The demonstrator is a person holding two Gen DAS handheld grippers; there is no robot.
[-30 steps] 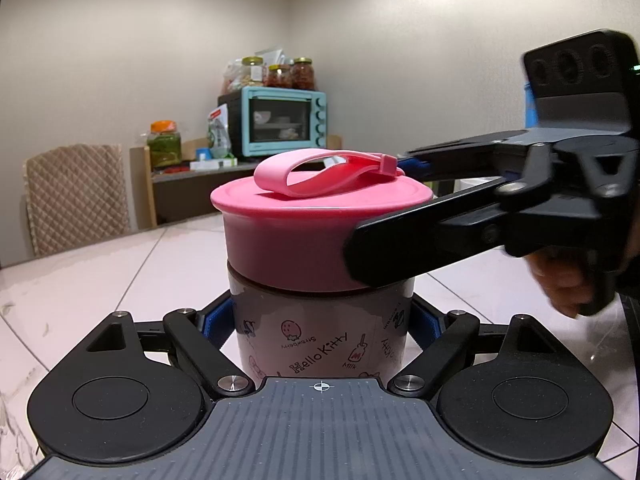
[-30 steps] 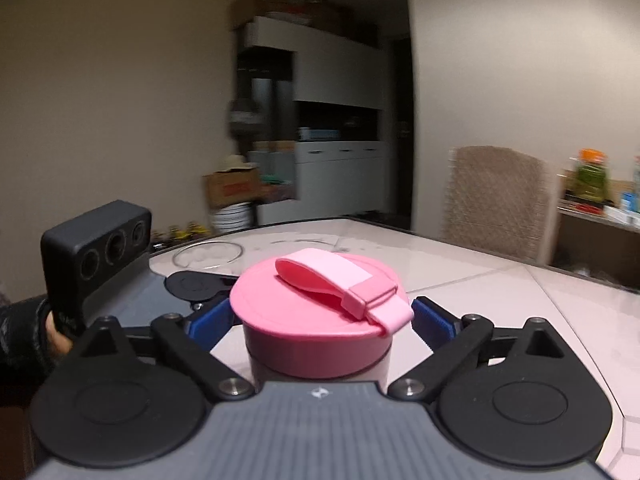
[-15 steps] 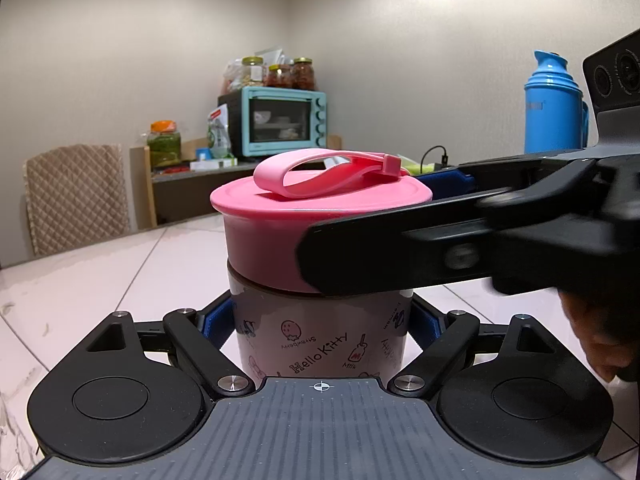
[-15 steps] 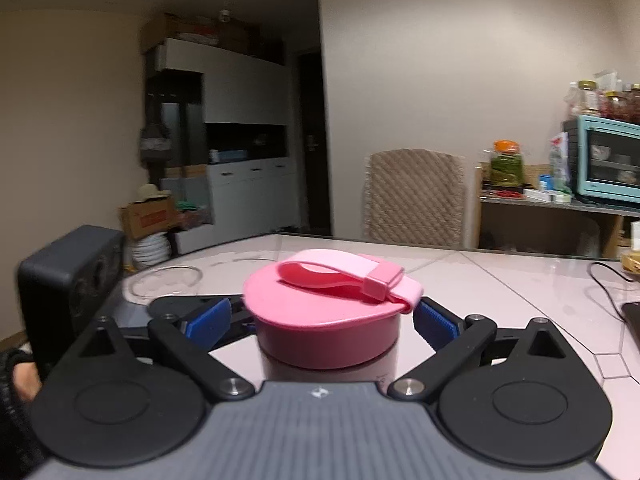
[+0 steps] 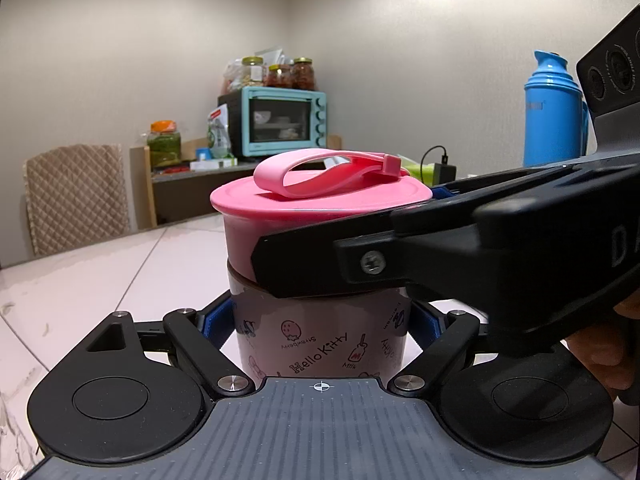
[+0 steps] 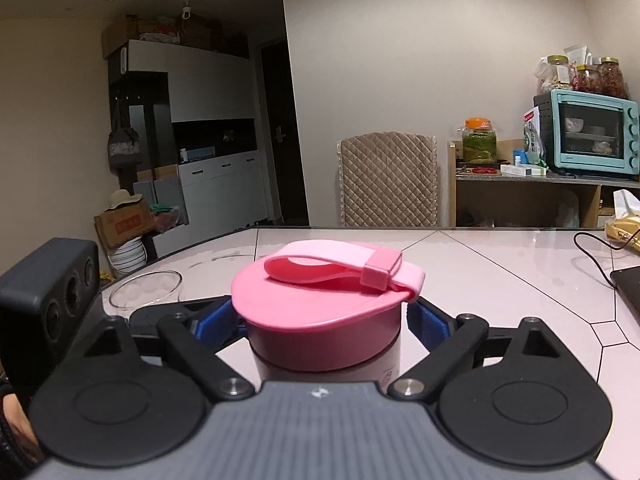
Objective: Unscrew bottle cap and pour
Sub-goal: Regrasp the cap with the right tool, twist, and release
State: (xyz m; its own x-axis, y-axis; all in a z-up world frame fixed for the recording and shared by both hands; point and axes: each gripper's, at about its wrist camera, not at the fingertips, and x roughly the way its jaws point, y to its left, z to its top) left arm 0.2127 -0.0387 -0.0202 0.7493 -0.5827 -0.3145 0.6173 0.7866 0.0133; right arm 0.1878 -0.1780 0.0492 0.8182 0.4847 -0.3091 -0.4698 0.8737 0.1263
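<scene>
A pink Hello Kitty bottle stands upright on the table. Its wide pink cap has a strap loop on top. My left gripper is shut on the bottle body, blue pads on both sides. My right gripper is shut on the pink cap; its fingers cross the cap from the right in the left wrist view. The left gripper's body shows at the left of the right wrist view.
A clear glass bowl sits on the table left of the bottle. A blue thermos stands at the right. A black cable and a dark flat object lie at the right. A chair stands behind the table.
My right gripper has swung around the bottle with the cap in its grip, turning the cap. The strap buckle has rotated. The left gripper and bottle body have stayed still.
</scene>
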